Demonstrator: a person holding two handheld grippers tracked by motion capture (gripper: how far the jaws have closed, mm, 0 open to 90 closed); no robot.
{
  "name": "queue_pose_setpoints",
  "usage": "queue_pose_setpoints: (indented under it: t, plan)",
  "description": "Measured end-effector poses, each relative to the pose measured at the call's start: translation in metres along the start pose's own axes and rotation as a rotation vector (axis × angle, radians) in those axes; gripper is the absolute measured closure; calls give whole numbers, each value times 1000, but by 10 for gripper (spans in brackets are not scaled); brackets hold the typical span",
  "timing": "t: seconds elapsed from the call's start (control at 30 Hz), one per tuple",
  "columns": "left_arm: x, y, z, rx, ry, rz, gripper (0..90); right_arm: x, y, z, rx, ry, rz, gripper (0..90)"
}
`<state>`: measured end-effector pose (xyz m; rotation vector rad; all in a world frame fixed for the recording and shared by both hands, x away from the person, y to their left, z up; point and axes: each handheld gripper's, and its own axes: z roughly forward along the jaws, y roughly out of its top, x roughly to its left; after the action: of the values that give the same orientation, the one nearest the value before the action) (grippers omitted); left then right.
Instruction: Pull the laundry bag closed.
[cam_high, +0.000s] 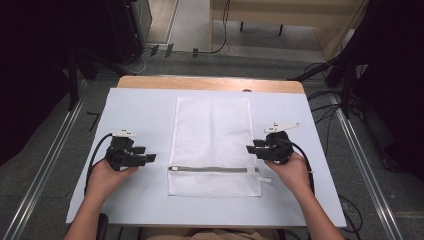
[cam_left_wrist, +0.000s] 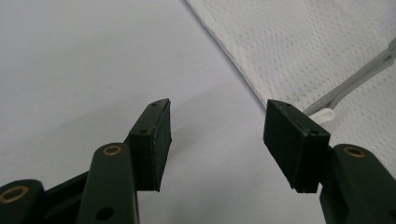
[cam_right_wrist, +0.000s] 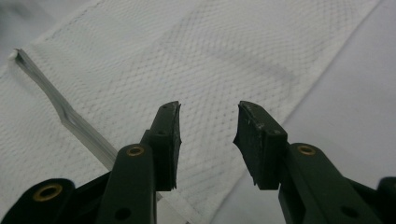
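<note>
Mesh bag (cam_high: 212, 145): lies flat in the middle of the worktop (cam_high: 140, 112), long side running away from the person.
Zipper (cam_high: 212, 169): runs across the bag near its near end; looks closed, pull tab at the bag's left end.
Left gripper (cam_high: 149, 158): just left of the bag, level with the zipper; jaws wide apart, nothing between them.
Right gripper (cam_high: 250, 148): at the bag's right edge, just beyond the zipper; jaws parted, holding nothing.
Done: apparently nothing yet; bag lies smooth.
Left: taking hold of the bag or zipper, and all handling after.
</note>
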<state>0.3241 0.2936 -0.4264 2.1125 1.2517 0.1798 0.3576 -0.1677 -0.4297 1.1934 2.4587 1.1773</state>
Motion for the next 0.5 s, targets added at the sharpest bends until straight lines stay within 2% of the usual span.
queue_pose_setpoints:
  t: [0.2,0.3,0.4,0.5]
  plan:
    - [1,-2,0,4,2,9,422,12,4,7,11,26,-36,604]
    - [1,0,2,-5,-15,4,422,18,6,9,16,32,-60,621]
    - [2,2,5,-20,-27,-1,421,26,9,10,11,58,-52,630]
    - [3,3,6,-14,-24,3,422,35,11,13,16,81,-77,638]
